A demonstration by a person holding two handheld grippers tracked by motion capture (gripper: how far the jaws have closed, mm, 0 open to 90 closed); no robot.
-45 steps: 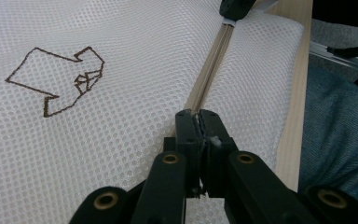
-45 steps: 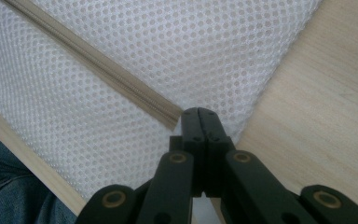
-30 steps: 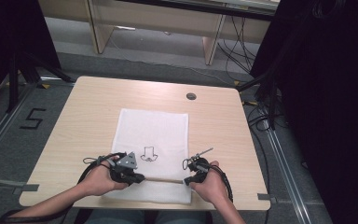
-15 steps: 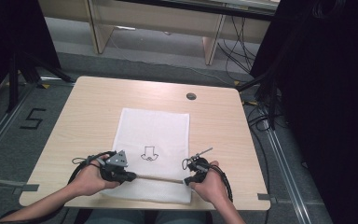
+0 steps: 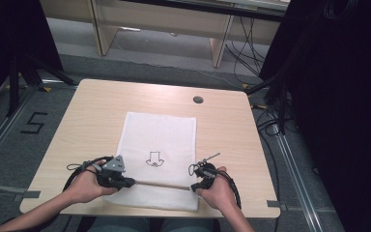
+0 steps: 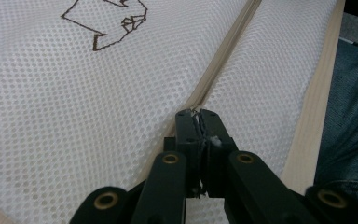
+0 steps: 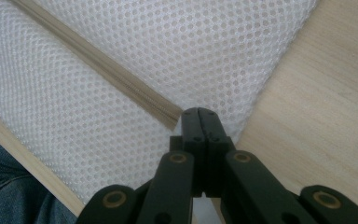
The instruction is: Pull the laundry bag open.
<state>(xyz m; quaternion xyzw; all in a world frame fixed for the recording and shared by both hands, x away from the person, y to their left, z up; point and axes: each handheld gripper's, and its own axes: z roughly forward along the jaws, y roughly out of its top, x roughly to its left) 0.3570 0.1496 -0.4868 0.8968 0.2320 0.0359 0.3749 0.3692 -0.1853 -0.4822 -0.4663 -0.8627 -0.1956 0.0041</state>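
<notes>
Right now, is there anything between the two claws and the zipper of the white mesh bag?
Nothing visible stands in the way. The left claw is already closed at one end of the zipper of the white mesh bag, and the right claw is closed at its other end. The table around the bag is bare.

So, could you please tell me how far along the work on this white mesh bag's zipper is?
Done: both claws are shut at opposite ends of the zipper, the left claw on something pale, perhaps the pull. In hand: holding the mesh bag; right claw pins the end. Left: whether it slides open or closed is unclear.
</notes>
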